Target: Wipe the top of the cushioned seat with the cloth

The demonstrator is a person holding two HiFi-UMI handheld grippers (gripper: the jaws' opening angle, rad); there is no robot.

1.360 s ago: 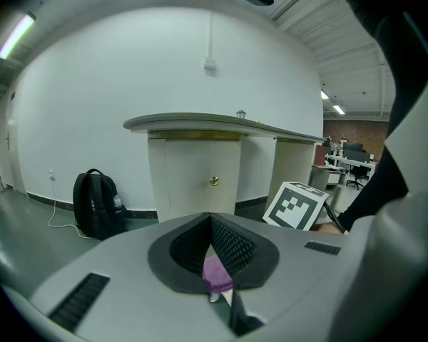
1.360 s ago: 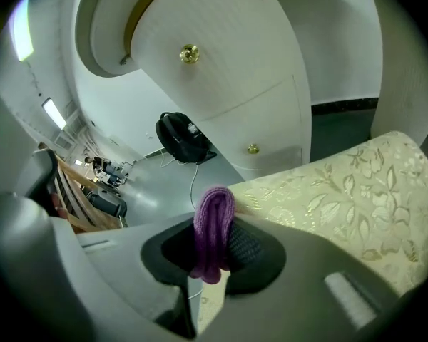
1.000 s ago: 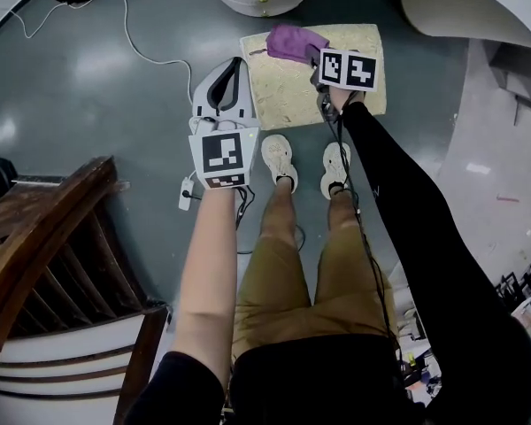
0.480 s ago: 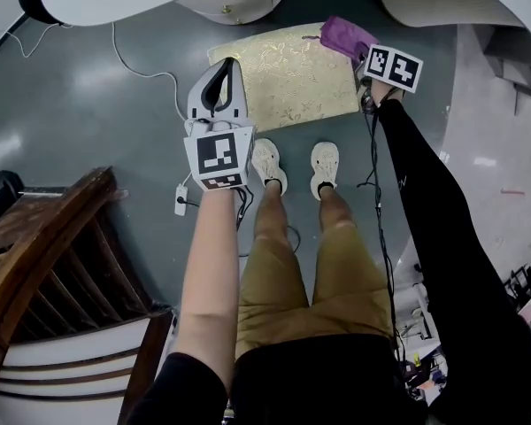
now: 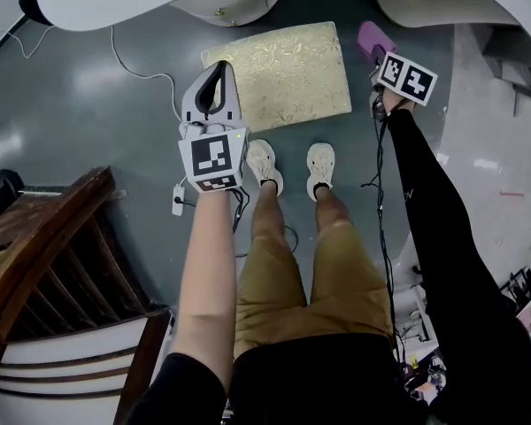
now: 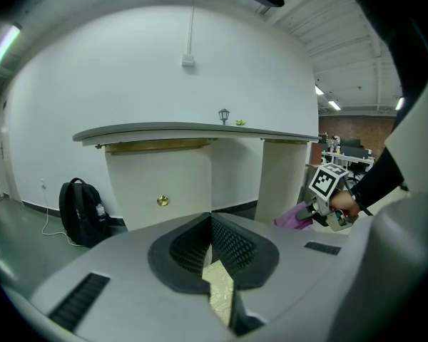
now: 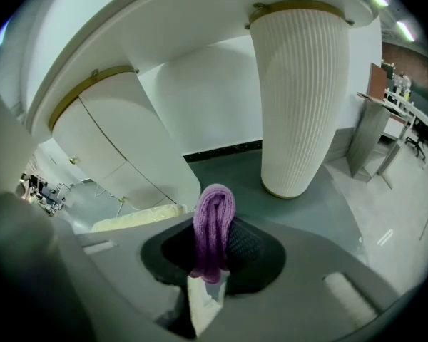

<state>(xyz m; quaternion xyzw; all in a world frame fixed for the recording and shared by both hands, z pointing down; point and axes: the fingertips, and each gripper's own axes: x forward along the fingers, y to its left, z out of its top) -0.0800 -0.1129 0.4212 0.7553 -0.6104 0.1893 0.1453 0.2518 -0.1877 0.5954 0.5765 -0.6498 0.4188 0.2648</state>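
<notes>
Far left: dark wooden chair (image 5: 44, 237), slatted, standing well apart from the work. Next: white cable (image 5: 133, 56), trailing loose across the grey floor. Left gripper (image 5: 217, 71): jaws pressed together on nothing, held just beside the cushion's left edge; judged idle and parked clear of the wiping path. Centre: cushioned seat (image 5: 279, 69), pale gold, patterned, lying flat on the floor ahead of the person's shoes (image 5: 264, 165), with its top face bare and fully exposed. Right gripper (image 5: 379, 56): jaws clamped on the purple cloth (image 5: 372, 38), which is bunched into a wad standing up between them, a shape likely to give a firm pad for rubbing. Cloth sits off the cushion, just past its right edge and not touching it. A wiping pass would call for bringing it leftward and down onto the top.
</notes>
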